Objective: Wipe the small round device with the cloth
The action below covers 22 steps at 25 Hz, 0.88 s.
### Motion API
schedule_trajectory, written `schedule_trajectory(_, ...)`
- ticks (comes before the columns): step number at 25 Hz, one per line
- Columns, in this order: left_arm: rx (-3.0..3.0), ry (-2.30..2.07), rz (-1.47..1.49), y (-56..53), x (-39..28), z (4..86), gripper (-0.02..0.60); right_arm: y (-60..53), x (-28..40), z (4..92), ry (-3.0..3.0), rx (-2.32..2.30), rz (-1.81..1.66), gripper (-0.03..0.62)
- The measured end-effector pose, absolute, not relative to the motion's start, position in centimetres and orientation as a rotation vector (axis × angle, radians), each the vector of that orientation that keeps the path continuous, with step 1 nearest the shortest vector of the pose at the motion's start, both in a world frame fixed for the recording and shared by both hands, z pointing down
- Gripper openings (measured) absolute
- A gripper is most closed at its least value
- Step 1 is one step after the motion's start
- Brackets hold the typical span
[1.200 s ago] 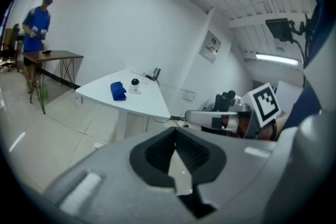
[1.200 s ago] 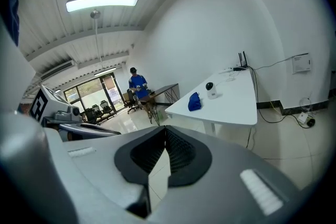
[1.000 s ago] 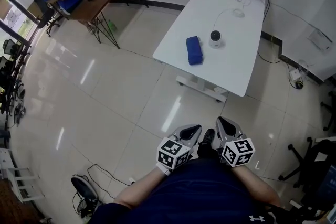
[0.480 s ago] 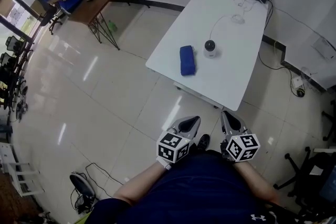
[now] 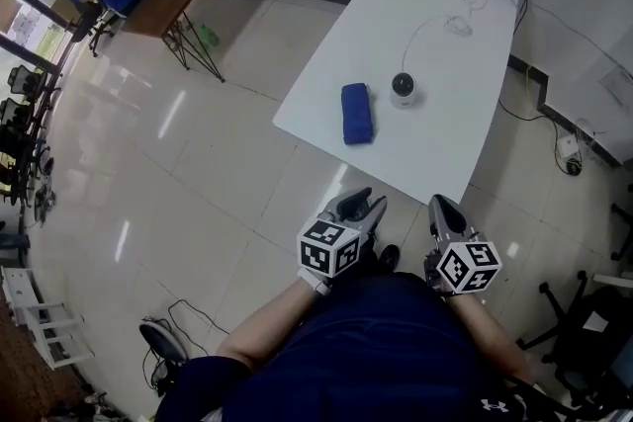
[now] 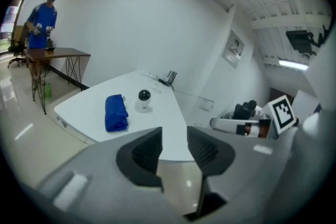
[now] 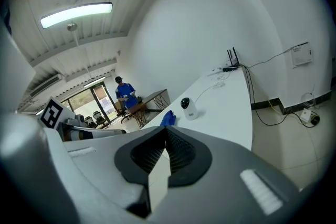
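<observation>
On white table [image 5: 435, 153]: blue cloth [image 5: 357, 114] just beside small round device [image 5: 403, 88]. My left gripper [image 6: 173, 136] jaws just opening, nothing between; my right gripper [image 7: 165, 134] jaws closed, empty.

The cloth [image 5: 357, 114] is deep blue, folded into a thick oblong pad. It lies flat on the white desk [image 5: 450, 128], close to the edge nearest me, with its long side running away from me. Just beside it on the right, not touching it, the small round device [image 5: 403, 89] stands upright: a dark, ball-shaped head on a short white base, a little farther in from the edge than the cloth.
</observation>
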<state>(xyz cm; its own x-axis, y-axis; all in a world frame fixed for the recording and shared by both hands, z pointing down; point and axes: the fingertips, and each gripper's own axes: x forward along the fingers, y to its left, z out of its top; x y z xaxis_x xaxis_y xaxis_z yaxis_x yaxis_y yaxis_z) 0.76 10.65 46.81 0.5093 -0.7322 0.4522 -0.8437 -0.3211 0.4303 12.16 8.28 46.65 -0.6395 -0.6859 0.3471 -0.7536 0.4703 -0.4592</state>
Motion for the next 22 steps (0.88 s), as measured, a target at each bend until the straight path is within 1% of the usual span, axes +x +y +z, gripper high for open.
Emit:
schedule_trajectory(2, 2.073, -1.306, 0.226, 8.5, -0.8, 47.9, 0.178, 6.9, 12.1, 46.6, -2.576, 1.291, 0.896, 0.011)
schedule_trajectory(5, 1.989, -1.371, 0.197, 4.8, -4.3, 48.9, 0.209, 4.5, 11.4, 46.7, -2.554, 1.31, 0.887, 0.011)
schedule_trajectory(9, 1.907, -1.41, 0.179, -0.5, -9.0, 50.5, 0.221, 1.1, 9.9, 46.2, -2.539, 1.33, 0.858, 0.011)
schedule_trajectory(13, 1.818, -1.365, 0.207, -4.8, -11.9, 53.3, 0.222, -1.7, 8.4, 45.5, -2.518, 1.365, 0.792, 0.012)
schedule_trajectory(15, 1.791, -1.332, 0.244, -6.8, -12.6, 55.1, 0.232, -2.7, 7.5, 45.4, -2.509, 1.372, 0.769, 0.011)
schedule_trajectory(18, 1.73, -1.272, 0.287, -8.9, -12.7, 58.0, 0.283, -3.8, 6.1, 45.6, -2.489, 1.382, 0.772, 0.011)
schedule_trajectory(22, 1.679, -1.239, 0.389, -10.1, -12.0, 60.7, 0.296, -4.5, 5.0, 46.0, -2.486, 1.353, 0.773, 0.011)
